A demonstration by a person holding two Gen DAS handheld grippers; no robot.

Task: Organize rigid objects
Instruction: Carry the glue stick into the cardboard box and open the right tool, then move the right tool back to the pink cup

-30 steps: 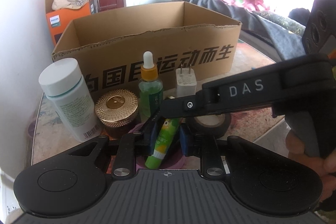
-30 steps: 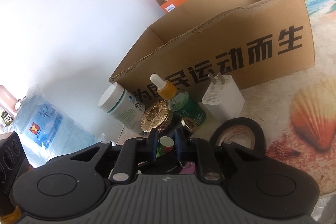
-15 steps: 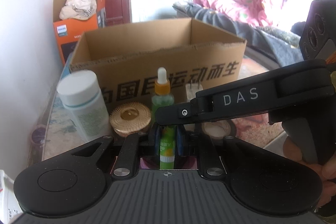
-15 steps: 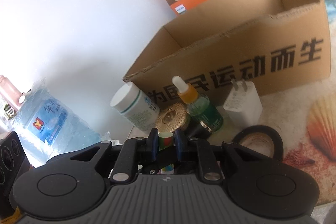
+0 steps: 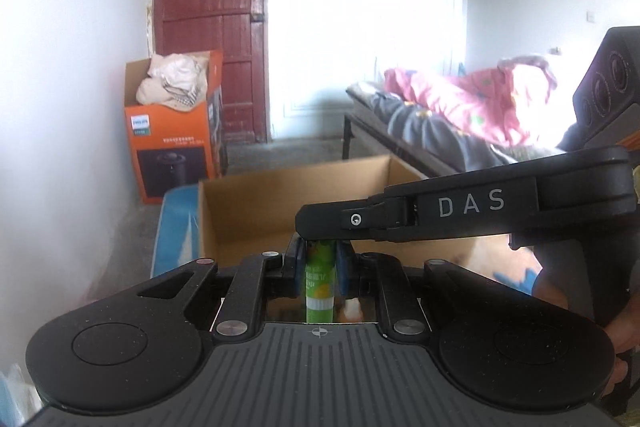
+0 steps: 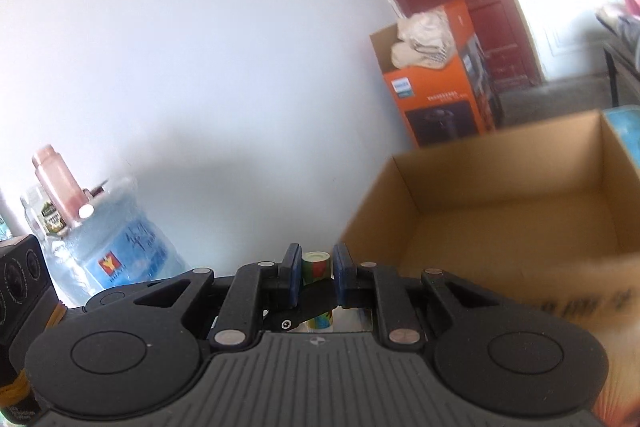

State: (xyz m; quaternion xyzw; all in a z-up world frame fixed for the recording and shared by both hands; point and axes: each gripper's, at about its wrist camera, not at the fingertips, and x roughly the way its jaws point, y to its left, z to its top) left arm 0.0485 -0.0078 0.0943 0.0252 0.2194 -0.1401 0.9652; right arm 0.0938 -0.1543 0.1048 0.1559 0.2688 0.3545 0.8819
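Grippers come first in both wrist views, each a black two-finger tool with blue pads. The left gripper is closed on a small green cylindrical tube with a white band and yellow print, which stands upright between its pads. The right gripper clamps the same green tube nearer its top, whose round end shows between the pads in the right wrist view. In the left wrist view the right gripper's black finger marked DAS reaches in from the right and crosses over the tube's top, and part of a person's hand shows at the right edge on its handle. The tube is thus held by both grippers at once, in front of the box.

Just beyond lies an open brown cardboard box with black print on its front wall; what shows of its inside is bare. It rests on a desk with a blue and shell-patterned cover. To the left of the right wrist view stands a blue water jug. Farther back, an orange carton stuffed with pale cloth sits by the white wall beside a dark red wooden door. A bed with pink and grey bedding lies to the right.
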